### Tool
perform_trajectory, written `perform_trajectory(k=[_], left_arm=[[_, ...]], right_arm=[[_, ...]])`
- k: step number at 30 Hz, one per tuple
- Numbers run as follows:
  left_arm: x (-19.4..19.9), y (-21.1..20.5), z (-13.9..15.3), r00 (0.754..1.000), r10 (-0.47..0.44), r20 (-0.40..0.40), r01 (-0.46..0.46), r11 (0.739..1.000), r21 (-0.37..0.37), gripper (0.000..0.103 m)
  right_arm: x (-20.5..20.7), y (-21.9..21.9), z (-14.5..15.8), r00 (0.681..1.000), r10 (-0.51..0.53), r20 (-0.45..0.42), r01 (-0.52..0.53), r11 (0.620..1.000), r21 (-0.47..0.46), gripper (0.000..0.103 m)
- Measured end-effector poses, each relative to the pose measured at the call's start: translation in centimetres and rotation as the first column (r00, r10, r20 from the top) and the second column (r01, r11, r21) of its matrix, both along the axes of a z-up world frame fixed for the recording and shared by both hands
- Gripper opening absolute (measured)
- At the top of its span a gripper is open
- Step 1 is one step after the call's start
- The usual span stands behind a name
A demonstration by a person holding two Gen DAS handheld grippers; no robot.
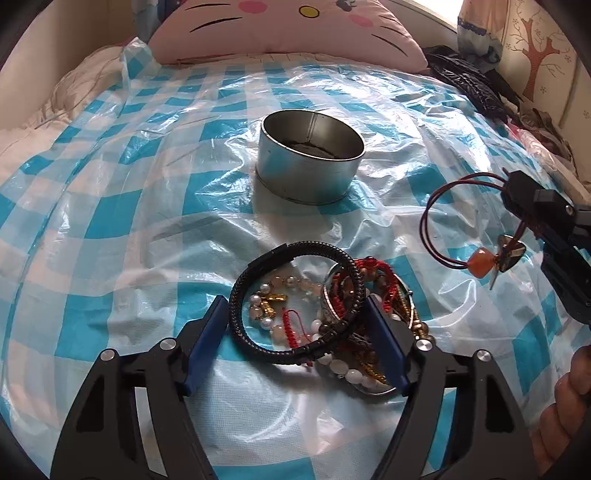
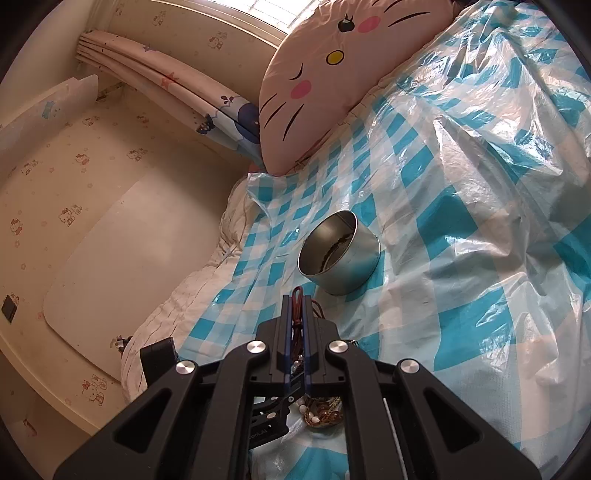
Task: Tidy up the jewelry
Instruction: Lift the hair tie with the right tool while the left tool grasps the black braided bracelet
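Note:
A round metal tin stands open on the blue-checked plastic sheet; it also shows in the right wrist view. A heap of jewelry lies in front of it: a black braided bracelet, pearl beads and red cords. My left gripper is open, its blue pads on either side of the heap. My right gripper is shut on a dark red cord bracelet with an orange bead, held in the air to the right of the tin.
A pink cat-face pillow lies at the head of the bed. Dark clothing is piled at the right edge. A wall and folded curtain are to the left of the bed in the right wrist view.

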State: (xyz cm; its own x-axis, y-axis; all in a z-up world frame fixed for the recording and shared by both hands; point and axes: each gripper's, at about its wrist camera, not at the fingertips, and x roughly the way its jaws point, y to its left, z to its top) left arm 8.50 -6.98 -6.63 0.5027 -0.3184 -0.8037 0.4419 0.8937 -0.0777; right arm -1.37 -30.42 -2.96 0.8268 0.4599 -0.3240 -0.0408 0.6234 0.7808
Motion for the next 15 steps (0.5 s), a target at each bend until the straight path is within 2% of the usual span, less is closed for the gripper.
perform_trajectory(k=[1,3,8,11,13,15], left_arm=[[-0.1,0.0,0.1,1.000,-0.011,0.000,0.011,1.000,-0.011,0.045],[-0.2,-0.1,0.1,1.000,-0.018,-0.012,0.018,1.000,-0.025,0.034],[-0.4,0.1,0.2,0.999,-0.026,-0.025,0.025,0.998,-0.056,0.030],[-0.8,0.2,0.7,0.998,-0.056,-0.011,0.054,0.994,-0.098,0.020],[-1.2,0.1,1.1,0.997,-0.078,0.002,0.078,0.990,-0.114,0.010],[-1.5,-0.1,1.3,0.995,-0.095,0.012,0.096,0.988,-0.119,0.009]], right_arm=[[0.0,0.0,0.0,1.000,0.000,0.000,0.000,1.000,0.000,0.006],[0.0,0.0,0.0,1.000,0.000,0.001,0.000,1.000,0.002,0.006],[0.0,0.1,0.1,1.000,0.003,0.003,-0.003,1.000,-0.005,0.006],[0.0,0.1,0.1,1.000,0.003,0.004,-0.003,1.000,-0.004,0.006],[0.0,0.1,0.1,1.000,0.004,0.005,-0.004,1.000,-0.005,0.006],[0.1,0.2,0.1,1.000,0.007,0.002,-0.007,1.000,-0.008,0.006]])
